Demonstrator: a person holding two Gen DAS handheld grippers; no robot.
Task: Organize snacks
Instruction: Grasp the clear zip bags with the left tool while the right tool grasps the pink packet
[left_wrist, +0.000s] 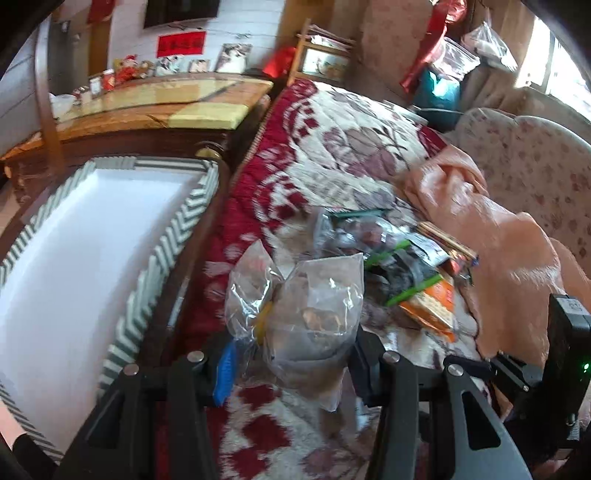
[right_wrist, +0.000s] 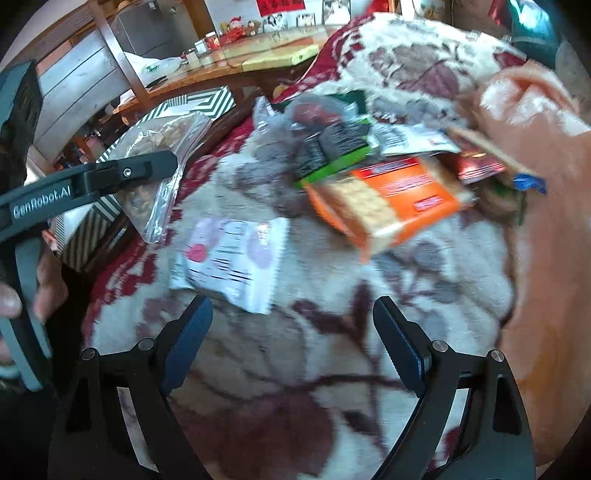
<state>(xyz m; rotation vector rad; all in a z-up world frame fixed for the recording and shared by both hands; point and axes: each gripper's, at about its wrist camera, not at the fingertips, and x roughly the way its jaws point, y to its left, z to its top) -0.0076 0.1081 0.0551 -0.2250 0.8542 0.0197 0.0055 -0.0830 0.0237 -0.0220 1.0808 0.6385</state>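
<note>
My left gripper (left_wrist: 295, 365) is shut on a clear plastic bag of brown snacks (left_wrist: 314, 306), which is pinched between its pads just above the patterned blanket. The right wrist view shows that same bag (right_wrist: 162, 147) hanging beside the box, under one finger (right_wrist: 147, 168) of the left gripper. My right gripper (right_wrist: 291, 332) stands open over the blanket with nothing between its fingers. A white snack packet (right_wrist: 236, 262) lies just ahead of it. Further on is a pile of snacks (right_wrist: 351, 140) with an orange cracker pack (right_wrist: 388, 199) on its near side, also visible as the cracker pack (left_wrist: 432, 302) in the left wrist view.
A box with a green-and-white chevron rim (left_wrist: 162, 258) and a white inside sits left of the bed. A wooden table (left_wrist: 166, 107) with small items is behind it. A peach blanket (left_wrist: 498, 240) is bunched on the right. A hand (right_wrist: 48, 280) holds the left gripper's handle.
</note>
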